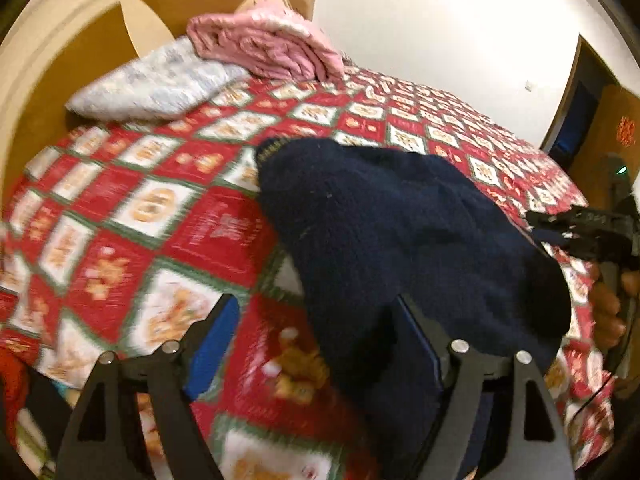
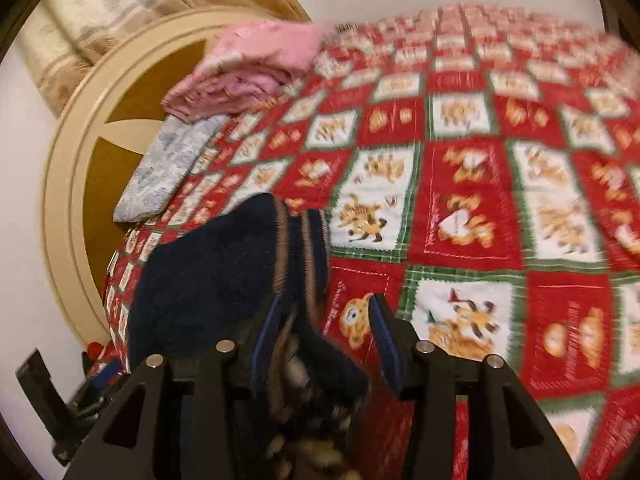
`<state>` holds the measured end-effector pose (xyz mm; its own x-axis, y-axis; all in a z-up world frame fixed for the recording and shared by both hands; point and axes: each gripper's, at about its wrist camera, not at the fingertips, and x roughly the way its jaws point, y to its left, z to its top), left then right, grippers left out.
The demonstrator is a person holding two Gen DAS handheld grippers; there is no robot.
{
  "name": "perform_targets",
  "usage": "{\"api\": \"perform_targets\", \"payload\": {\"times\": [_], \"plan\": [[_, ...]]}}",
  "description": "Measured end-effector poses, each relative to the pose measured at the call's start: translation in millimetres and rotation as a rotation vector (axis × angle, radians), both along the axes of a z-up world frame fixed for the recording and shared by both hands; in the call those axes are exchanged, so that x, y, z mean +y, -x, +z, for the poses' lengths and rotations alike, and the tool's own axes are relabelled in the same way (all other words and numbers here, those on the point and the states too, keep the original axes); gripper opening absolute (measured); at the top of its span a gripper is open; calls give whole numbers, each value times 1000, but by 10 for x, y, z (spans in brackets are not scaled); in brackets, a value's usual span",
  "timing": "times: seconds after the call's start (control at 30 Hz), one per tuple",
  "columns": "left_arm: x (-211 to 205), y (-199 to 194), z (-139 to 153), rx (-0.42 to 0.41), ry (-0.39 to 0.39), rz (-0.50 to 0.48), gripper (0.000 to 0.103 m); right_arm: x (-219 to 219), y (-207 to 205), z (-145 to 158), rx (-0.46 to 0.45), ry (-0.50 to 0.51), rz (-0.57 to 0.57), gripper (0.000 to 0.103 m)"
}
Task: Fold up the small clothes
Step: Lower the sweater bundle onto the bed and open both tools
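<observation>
Left gripper [image 1: 316,344]: we see its jaws spread wide, the navy knit garment [image 1: 400,232] draped over one finger. Right gripper [image 2: 322,340]: jaws narrow around the garment's striped hem (true grip unclear through blur). Garment hangs between both above the bed [image 2: 480,200], running left-right.

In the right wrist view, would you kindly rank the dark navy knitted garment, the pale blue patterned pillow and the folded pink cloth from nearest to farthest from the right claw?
1. Dark navy knitted garment: between the right claw fingers.
2. Pale blue patterned pillow: upper left, by the headboard.
3. Folded pink cloth: farthest, beyond the pillow.
</observation>
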<state>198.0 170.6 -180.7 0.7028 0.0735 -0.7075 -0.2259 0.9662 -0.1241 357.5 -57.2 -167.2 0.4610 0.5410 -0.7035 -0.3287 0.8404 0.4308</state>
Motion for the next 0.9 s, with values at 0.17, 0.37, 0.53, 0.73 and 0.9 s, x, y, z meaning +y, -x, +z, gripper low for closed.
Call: {"api": "perform_targets", "payload": {"times": [0.17,0.37,0.53,0.73,0.9], "plan": [[-12,328,257,-56,-27,21,81,50,587,365,-132,5,18,60],[-68,651,626,-150,-16,17,87,156,1375,750,-287,56,27,67],[-180,928,927,-262,-21,3,103,144,1808,911,-343,51,9,74],[-258,1075,1103,-314,-22,-17,103,159,2157,1043,-399,67,11,76],[-284,1110,1122,-320,-12,-20,103,202,2376,1109,-487,148,12,76]]}}
